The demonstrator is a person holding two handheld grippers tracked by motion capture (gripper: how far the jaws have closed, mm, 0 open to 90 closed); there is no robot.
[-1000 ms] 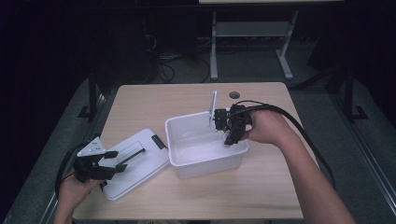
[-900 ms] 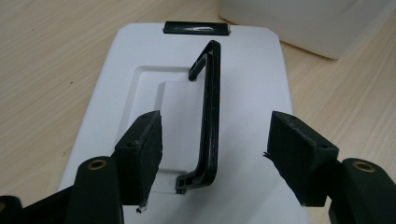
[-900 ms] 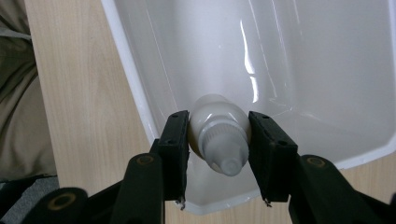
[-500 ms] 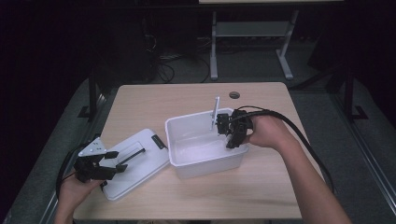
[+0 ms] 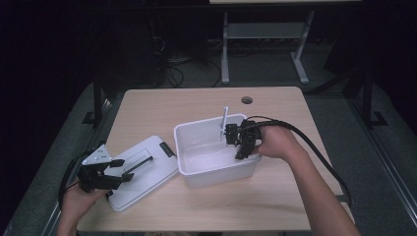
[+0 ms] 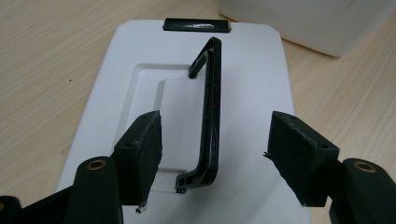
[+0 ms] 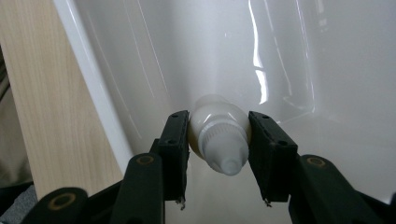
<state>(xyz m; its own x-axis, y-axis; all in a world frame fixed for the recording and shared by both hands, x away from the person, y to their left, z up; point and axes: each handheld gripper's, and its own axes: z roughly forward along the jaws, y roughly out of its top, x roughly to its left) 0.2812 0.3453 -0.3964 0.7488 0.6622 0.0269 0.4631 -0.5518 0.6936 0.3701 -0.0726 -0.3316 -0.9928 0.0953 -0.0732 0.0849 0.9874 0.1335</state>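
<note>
We take the white bin on the table as our landmark. Our right gripper is inside the bin, near its right wall in the high view, with its jaws pressed on either side of a small white bottle. In the right gripper view the bottle's ribbed cap points back toward the camera, and the bin's glossy inner wall and floor lie just behind it; we cannot tell whether the bottle touches the floor. In the high view the right gripper sits over the bin's right half, and a thin white stick-like part rises from it above the bin's far rim; we cannot tell what that part is.

Left of the bin lies the white lid, flat on the table, its near corner just beside the bin's left wall. Our left gripper is at the lid's end farthest from the bin. In the left gripper view its jaws stand wide apart, gripping nothing, one on each side of the lid's black handle, which stands raised from the recess; neither pad touches it. A black latch sits at the lid's end toward the bin
</note>
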